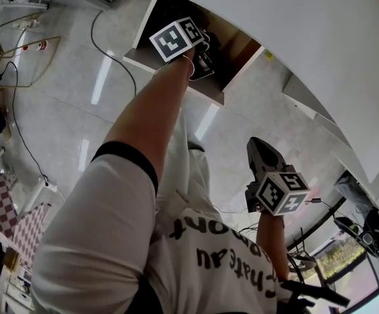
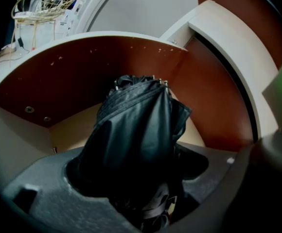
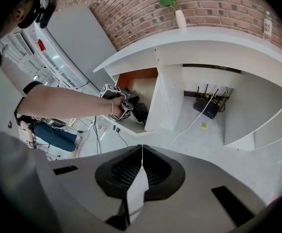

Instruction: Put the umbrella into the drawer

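Black folded umbrella (image 2: 136, 130) held inside the open drawer (image 2: 73, 76); left gripper (image 2: 140, 169) spread around it.
The umbrella is pointed into the red-brown compartment, presumably to be left there; the jaws are seen wide apart, one pad apparently clear of the fabric, so the grip is judged loosened; the right gripper (image 3: 141, 171) is kept back over the floor, pressed together and empty, likely out of the way; the umbrella's near end is hidden below the jaws; contact with the drawer bottom cannot be made out.
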Motion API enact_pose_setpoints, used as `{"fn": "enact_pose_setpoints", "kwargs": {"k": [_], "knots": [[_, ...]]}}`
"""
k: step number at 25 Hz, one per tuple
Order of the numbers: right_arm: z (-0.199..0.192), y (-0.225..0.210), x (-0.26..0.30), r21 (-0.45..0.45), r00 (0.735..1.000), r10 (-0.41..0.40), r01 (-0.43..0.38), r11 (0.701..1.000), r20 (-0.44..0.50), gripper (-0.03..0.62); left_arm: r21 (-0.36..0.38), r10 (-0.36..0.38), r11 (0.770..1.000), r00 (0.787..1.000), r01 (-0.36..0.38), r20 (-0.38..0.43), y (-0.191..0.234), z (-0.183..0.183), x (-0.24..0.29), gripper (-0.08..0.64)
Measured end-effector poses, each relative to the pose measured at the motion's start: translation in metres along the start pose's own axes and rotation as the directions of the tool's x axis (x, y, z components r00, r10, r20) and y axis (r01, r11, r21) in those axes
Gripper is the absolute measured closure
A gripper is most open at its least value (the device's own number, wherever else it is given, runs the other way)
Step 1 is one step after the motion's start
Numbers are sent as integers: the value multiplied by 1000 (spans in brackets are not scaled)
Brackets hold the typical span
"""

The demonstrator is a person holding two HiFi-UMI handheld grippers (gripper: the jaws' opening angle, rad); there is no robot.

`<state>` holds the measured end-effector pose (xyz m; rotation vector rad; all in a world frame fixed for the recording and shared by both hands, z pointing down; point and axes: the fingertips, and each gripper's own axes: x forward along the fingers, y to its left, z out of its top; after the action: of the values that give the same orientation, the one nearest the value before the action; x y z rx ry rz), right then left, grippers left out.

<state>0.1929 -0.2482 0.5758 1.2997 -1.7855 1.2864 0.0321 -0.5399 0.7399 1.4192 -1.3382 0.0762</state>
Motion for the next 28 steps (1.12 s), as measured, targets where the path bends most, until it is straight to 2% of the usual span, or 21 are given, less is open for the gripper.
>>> {"fn": "enact_pose_setpoints", "kwargs": {"k": [3,7,12,21,24,28], "knots": [[-7,6,9,14,1000,1,-1,1000,-3,578,40,6,999,1000,-5,-8,8,5,4,177],[-15,5,8,35,1000,-4,4,999,3,578,37,12,999,1000,-11,-11,10,8,3,176],[-16,1,-1,46,1000,-1,0,999,16,578,66,57,996,996,-53,-62,11,3,-1,158],[-19,8,-7,44,998,40,-42,998,45,578,69,30,997,993,-23,-112,3,2,-20,146],[-14,11,-16,35,997,48,-50,998,61,578,72,50,997,994,-42,-102,2,5,-28,147],[-12,5,-28,27,997,33,-35,999,71,578,64,108,993,992,-104,-59,4,9,-35,147]]}}
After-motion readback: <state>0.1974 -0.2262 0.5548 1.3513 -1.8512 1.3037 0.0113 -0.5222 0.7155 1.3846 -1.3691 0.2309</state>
